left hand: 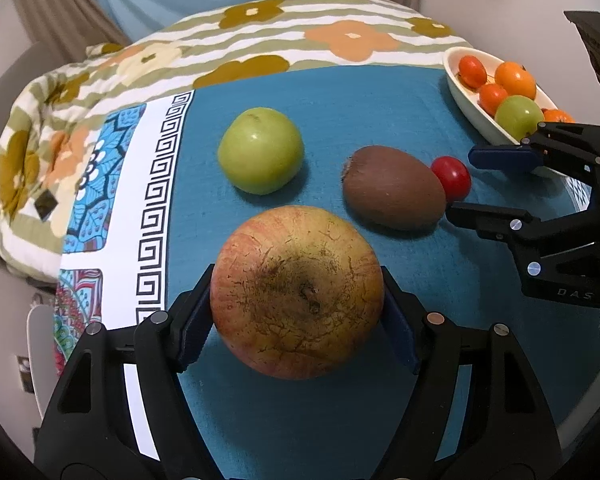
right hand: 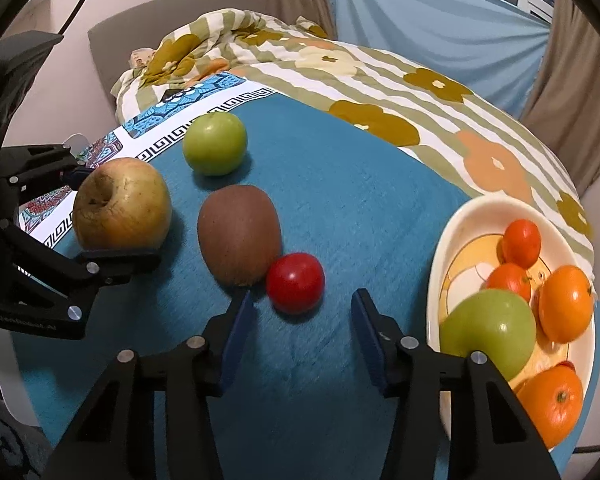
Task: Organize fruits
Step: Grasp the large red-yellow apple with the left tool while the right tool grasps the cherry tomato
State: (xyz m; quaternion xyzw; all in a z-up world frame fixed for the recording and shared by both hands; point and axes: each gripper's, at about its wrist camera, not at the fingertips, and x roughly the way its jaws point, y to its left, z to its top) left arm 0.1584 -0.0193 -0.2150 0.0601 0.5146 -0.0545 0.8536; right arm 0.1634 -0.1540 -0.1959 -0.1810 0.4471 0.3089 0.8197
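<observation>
While the left claw (left hand: 296, 312) clamps its blue pads against both sides of the russeted apple (left hand: 296, 292) on the teal cloth (left hand: 340, 112), the right claw (right hand: 302, 340) stands released, its jaws parted just short of the red cherry tomato (right hand: 295, 282), not touching it. That tomato rests against the brown kiwi (right hand: 239, 234). A green apple (right hand: 215, 143) lies farther back. At the right, the white bowl (right hand: 434, 280) holds oranges and another green fruit.
</observation>
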